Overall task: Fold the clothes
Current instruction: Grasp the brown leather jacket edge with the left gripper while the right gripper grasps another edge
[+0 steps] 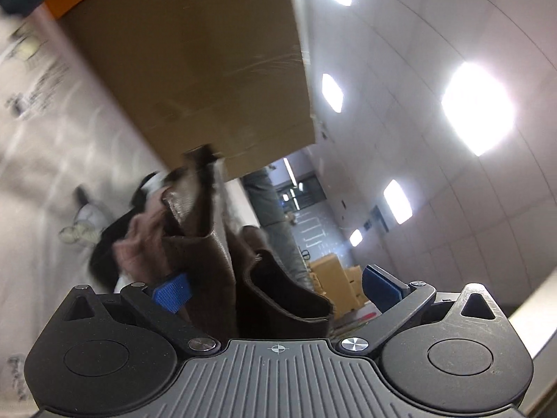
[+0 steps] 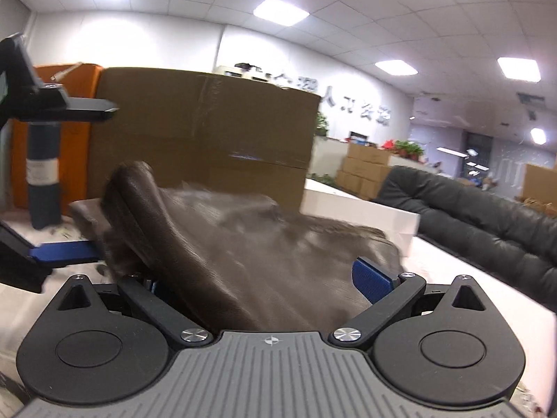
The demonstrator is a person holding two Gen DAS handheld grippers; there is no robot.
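Note:
A dark brown garment point(image 2: 250, 250) lies bunched between the wide-apart blue pads of my right gripper point(image 2: 257, 278), draped over its base. In the left wrist view the same brown garment point(image 1: 222, 271) hangs folded between the spread blue pads of my left gripper point(image 1: 275, 289), which points upward toward the ceiling. Neither gripper's pads press the cloth. My left gripper also shows at the left edge of the right wrist view point(image 2: 52, 254), its blue finger beside the garment. A pink and black blurred shape point(image 1: 139, 240) lies beyond the cloth.
A large cardboard box point(image 2: 209, 139) stands just behind the garment, with an orange box point(image 2: 59, 76) to its left. A white surface point(image 2: 365, 209) and a black leather sofa point(image 2: 487, 216) lie to the right. More boxes point(image 2: 365, 170) are stacked far back.

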